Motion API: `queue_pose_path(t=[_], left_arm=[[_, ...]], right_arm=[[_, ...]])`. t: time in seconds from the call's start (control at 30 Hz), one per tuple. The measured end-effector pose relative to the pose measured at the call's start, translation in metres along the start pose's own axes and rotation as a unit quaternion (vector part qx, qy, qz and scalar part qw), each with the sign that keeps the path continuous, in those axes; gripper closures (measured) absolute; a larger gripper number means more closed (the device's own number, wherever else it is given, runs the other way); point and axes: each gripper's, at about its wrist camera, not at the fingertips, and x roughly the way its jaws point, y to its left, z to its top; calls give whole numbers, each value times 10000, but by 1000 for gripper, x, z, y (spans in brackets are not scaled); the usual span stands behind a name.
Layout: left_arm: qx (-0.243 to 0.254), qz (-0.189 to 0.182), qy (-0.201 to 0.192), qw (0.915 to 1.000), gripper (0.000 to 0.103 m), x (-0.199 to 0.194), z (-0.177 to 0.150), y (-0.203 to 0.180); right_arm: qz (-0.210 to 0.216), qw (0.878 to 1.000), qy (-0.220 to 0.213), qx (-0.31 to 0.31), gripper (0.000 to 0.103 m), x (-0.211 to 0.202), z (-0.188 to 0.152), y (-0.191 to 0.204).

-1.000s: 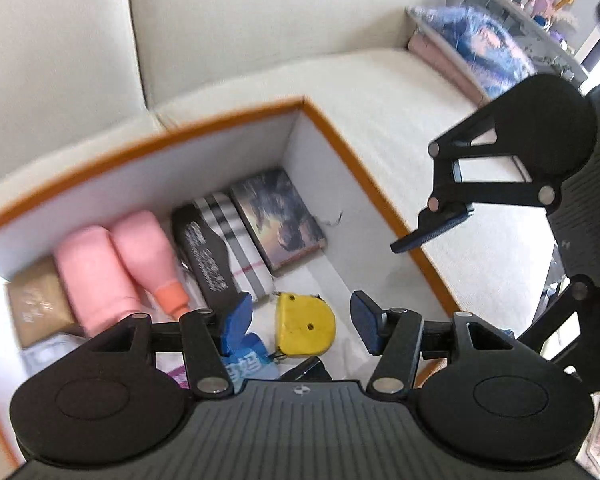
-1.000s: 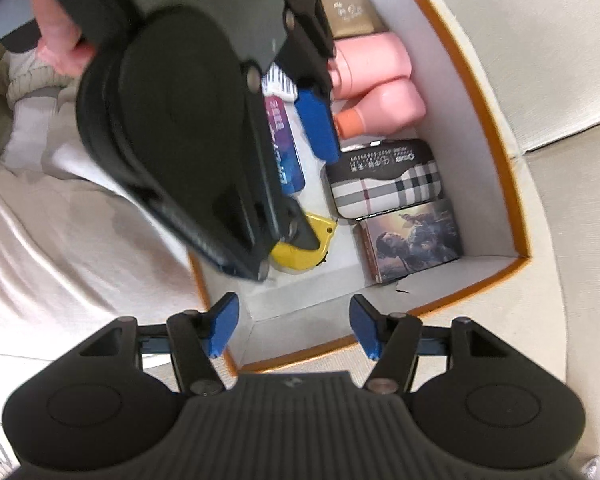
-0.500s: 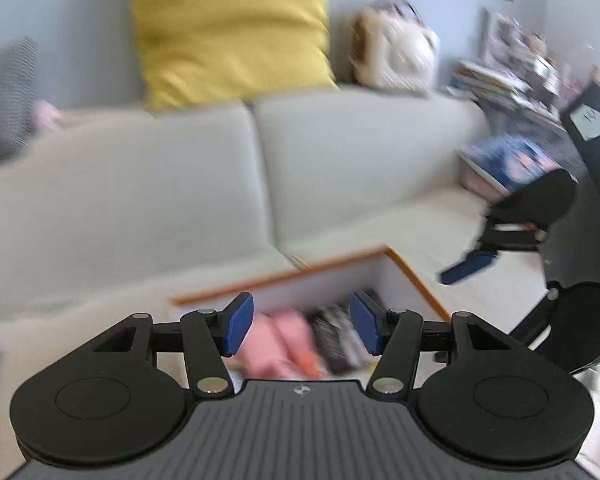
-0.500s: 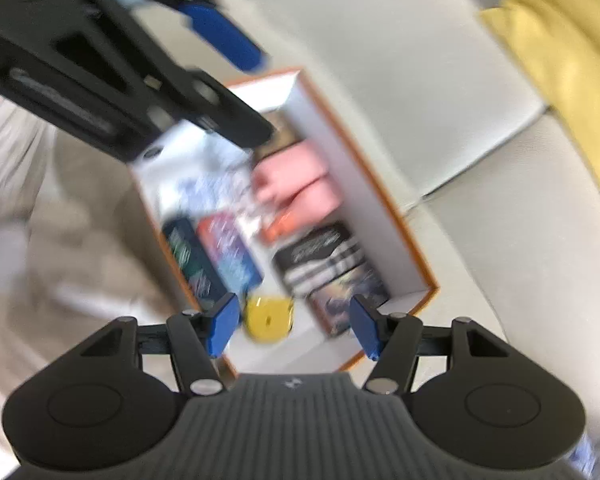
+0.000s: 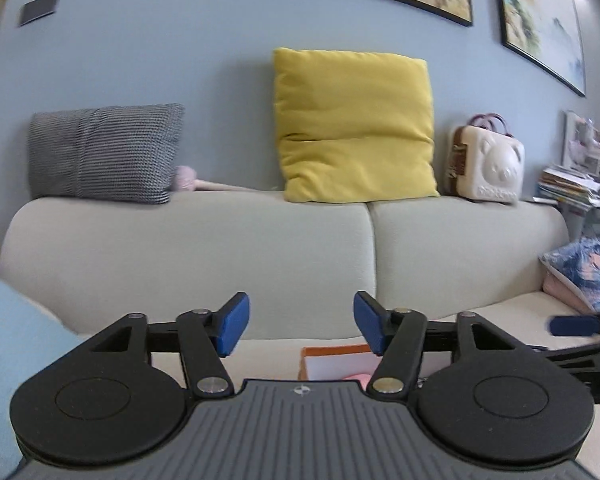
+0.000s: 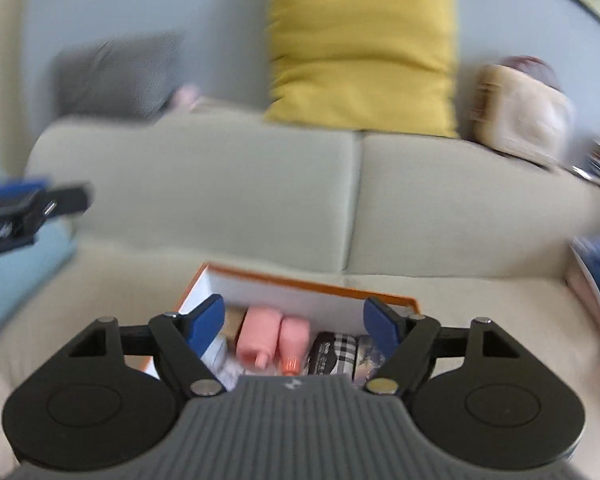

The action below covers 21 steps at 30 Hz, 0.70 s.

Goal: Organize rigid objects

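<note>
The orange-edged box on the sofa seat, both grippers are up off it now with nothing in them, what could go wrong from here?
1. The box sits on a soft sofa seat; pressing one side could tip it and shift the pink bottles.
2. The right gripper and left gripper are open, jaws just widened, nothing between them, and close together; they could collide on the next reach.
3. The right wrist view is blurred, so aiming now may miss.

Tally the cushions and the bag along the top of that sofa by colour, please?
Yellow cushion: 1
Grey knitted cushion: 1
Cream bear-faced bag: 1
Total: 3
</note>
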Motion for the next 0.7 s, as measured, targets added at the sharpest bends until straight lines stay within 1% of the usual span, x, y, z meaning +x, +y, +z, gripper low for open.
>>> queue_pose_path(t=[0.03, 0.07, 0.1, 0.13, 0.2, 0.23, 0.3, 0.37, 0.43, 0.47, 0.53, 0.6, 0.7], left_arm=[[-3, 100, -52, 9999, 24, -3, -4, 3], [11, 178, -122, 9998, 19, -7, -8, 7], [-2, 245, -235, 9994, 16, -12, -13, 11], [-37, 316, -333, 9989, 13, -16, -20, 14], [-171, 456, -350, 9982, 8, -24, -31, 22], [-258, 531, -246, 9980, 0, -23, -37, 23], [-385, 608, -83, 9974, 0, -27, -49, 27], [-403, 686, 101, 9968, 0, -25, -63, 26], [-195, 732, 418, 9963, 0, -19, -75, 21], [-114, 754, 541, 9956, 0, -18, -81, 20], [-30, 795, 804, 9936, 0, -13, -88, 17], [-17, 729, 893, 9933, 0, -12, -95, 17], [217, 766, 920, 9926, 0, -9, -102, 13]], right_arm=[[-113, 9997, -130, 159, 14, -6, -5, 2], [-235, 9990, -232, 296, 12, -12, -12, 6], [-360, 9979, -363, 405, 9, -16, -21, 10], [-426, 9971, -482, 417, 9, -17, -31, 14], [-602, 9957, -639, 286, 9, -22, -47, 25], [-675, 9951, -679, 227, 8, -24, -54, 30], [-749, 9943, -704, 266, 7, -20, -70, 39], [-833, 9938, -613, 418, 5, -20, -80, 41], [-860, 9935, -455, 593, 3, -18, -92, 43], [-796, 9945, -332, 598, 3, -14, -96, 44], [-821, 9951, -206, 509, 3, -7, -104, 48], [-846, 9953, -117, 454, 2, -2, -111, 51], [-809, 9949, 21, 595, 2, 5, -115, 46]])
